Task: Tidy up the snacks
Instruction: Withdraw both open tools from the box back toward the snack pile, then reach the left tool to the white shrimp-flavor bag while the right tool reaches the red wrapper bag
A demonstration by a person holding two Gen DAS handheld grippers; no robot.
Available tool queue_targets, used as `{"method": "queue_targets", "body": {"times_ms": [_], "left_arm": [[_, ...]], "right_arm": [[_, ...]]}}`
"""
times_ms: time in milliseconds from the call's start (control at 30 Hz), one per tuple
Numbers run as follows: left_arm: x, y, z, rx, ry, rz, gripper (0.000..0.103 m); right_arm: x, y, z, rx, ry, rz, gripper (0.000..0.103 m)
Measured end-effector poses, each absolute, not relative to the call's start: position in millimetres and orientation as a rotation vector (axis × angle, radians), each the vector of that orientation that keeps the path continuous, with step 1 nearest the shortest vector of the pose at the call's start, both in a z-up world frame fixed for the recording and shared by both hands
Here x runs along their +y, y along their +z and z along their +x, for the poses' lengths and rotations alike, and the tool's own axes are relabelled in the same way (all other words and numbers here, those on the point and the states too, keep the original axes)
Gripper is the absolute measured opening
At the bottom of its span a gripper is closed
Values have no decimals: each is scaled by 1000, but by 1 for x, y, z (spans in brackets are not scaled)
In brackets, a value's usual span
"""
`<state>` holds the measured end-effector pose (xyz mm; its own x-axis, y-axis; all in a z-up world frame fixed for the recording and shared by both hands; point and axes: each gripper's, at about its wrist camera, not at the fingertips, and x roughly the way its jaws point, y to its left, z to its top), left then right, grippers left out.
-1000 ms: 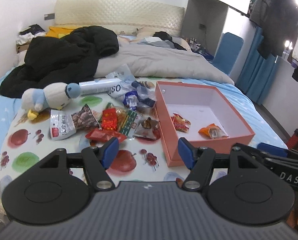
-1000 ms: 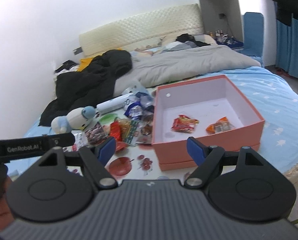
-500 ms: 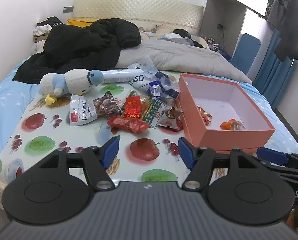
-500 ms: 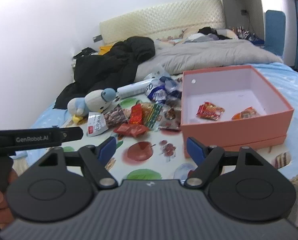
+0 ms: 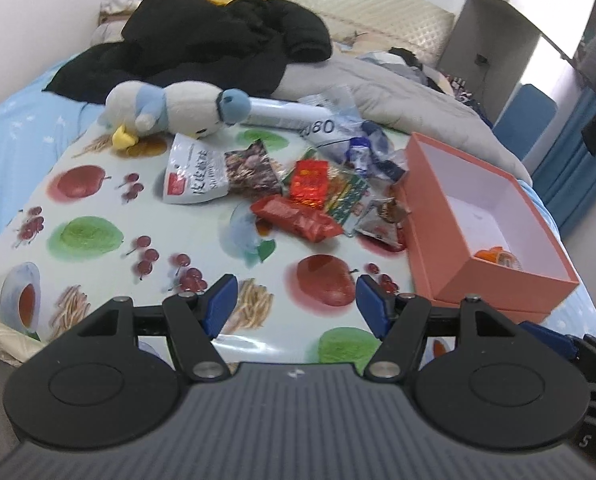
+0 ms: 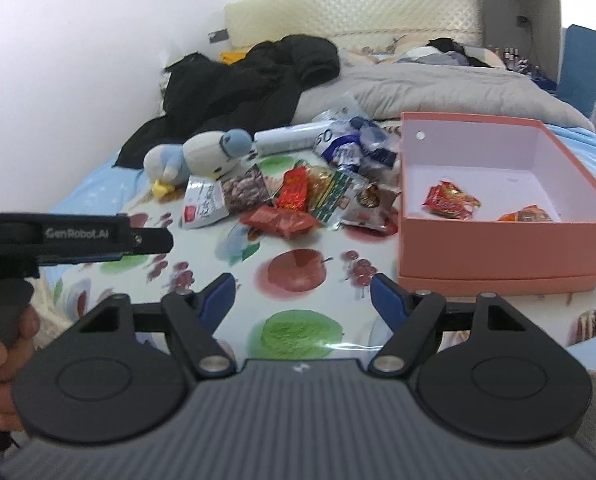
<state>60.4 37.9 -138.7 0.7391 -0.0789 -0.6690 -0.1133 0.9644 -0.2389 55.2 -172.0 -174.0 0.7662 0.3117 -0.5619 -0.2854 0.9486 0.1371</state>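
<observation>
Both grippers hang empty: the left gripper [image 5: 296, 300] gapes wide, the right gripper's [image 6: 302, 296] jaws are closing on nothing. Snacks [image 6: 294, 204] lie mid-frame, left of the box [image 6: 497, 240].

Bare mat [image 5: 110, 200] lies open ahead of both grippers, clear up to the snack pile [image 5: 309, 196]. The box [image 6: 509, 240] walls off the right side, open only from above, with much of its floor free. A plush toy [image 5: 170, 114] and a tube [image 6: 286, 140] crowd the pile's far side, perhaps touching it. A black coat [image 6: 250, 84] blocks further back.
</observation>
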Motion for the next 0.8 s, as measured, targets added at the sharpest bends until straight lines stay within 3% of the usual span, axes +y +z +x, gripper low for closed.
{"method": "queue_targets", "body": {"times_ms": [800], "left_arm": [[160,-252,209,844,166,-214,70]], "right_arm": [[-115,-253,193,723,371,-73,75]]}}
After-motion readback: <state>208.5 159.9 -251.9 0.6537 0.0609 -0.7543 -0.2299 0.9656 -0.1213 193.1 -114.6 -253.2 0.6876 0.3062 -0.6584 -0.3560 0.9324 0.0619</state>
